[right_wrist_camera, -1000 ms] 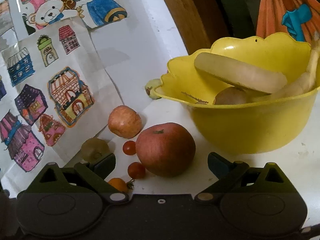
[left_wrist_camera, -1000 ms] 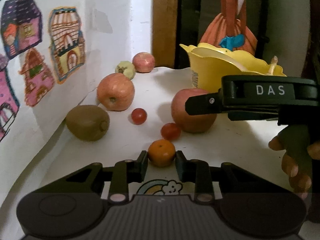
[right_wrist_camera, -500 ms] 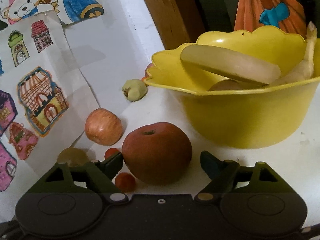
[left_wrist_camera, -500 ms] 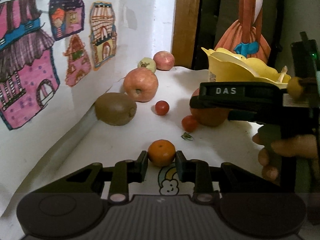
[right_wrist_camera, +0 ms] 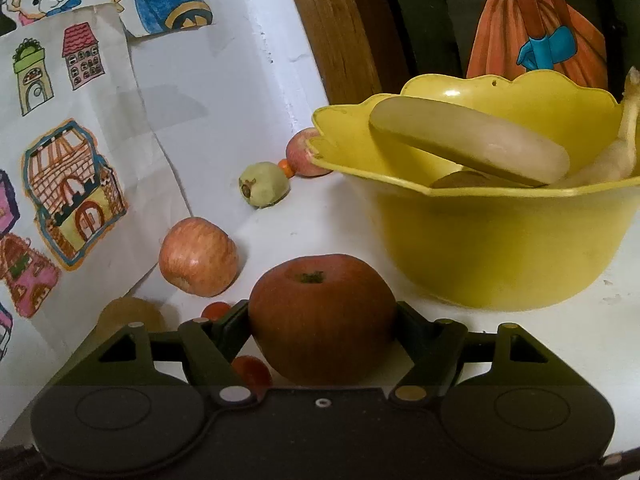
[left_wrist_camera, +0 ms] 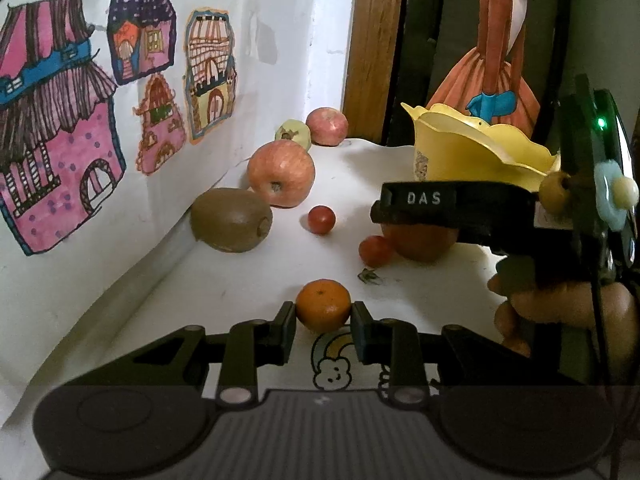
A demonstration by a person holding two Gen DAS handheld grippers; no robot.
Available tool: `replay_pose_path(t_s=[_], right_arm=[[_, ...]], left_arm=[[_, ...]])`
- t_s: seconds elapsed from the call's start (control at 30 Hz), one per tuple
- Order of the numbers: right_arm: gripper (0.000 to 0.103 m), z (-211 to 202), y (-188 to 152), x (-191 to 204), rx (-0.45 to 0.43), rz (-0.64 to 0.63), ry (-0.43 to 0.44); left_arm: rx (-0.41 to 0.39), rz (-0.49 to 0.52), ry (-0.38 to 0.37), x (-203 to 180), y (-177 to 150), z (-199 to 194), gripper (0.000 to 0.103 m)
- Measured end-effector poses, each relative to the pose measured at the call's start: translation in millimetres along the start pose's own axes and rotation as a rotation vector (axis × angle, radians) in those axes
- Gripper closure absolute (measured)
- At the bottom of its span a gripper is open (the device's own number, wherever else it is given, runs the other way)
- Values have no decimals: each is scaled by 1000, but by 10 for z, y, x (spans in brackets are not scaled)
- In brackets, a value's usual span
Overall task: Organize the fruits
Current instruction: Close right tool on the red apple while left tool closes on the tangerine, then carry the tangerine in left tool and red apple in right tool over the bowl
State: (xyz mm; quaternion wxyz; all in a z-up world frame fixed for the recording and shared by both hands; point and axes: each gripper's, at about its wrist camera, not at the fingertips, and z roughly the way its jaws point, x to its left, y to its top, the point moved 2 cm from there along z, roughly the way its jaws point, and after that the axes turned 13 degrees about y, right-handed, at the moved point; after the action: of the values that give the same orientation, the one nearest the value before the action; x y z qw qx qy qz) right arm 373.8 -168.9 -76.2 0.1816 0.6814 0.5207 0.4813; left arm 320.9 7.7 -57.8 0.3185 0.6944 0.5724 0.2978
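Observation:
A small orange (left_wrist_camera: pixel 323 309) sits between the fingers of my left gripper (left_wrist_camera: pixel 323 318), which is shut on it low over the white table (left_wrist_camera: pixel 224 292). In the right wrist view my right gripper (right_wrist_camera: pixel 322 332) is shut on a dark red apple (right_wrist_camera: pixel 320 296), one finger pressing each side. The left wrist view shows that gripper's black body (left_wrist_camera: pixel 452 208) over the same apple (left_wrist_camera: pixel 420 242). Just behind the apple stands a yellow scalloped bowl (right_wrist_camera: pixel 500 248) holding a long pale fruit (right_wrist_camera: pixel 468 140).
Along the left wall with drawings lie a kiwi (left_wrist_camera: pixel 230 220), a pink apple (left_wrist_camera: pixel 280 172), a pale green fruit (left_wrist_camera: pixel 293 134) and a far apple (left_wrist_camera: pixel 327 126). Two cherry tomatoes (left_wrist_camera: pixel 321 219) (left_wrist_camera: pixel 374 251) lie mid-table. A hand (left_wrist_camera: pixel 560 308) holds the right gripper.
The right gripper moved forward and went from wide open to shut on the dark red apple. The left gripper, still holding the orange, drew back from the tomatoes.

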Motion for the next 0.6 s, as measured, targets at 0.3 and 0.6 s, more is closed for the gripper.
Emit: replay_pose_path(t_s=[0.3,0.6], right_arm=[[27,-396,-101,-100,83,-37,46],[27,-1107,-364,-183,202,-112,135]], left_arm=[[-9,0,-12,-68,-16,-162,71],[14,7,-40,-208,-199,-359,71]])
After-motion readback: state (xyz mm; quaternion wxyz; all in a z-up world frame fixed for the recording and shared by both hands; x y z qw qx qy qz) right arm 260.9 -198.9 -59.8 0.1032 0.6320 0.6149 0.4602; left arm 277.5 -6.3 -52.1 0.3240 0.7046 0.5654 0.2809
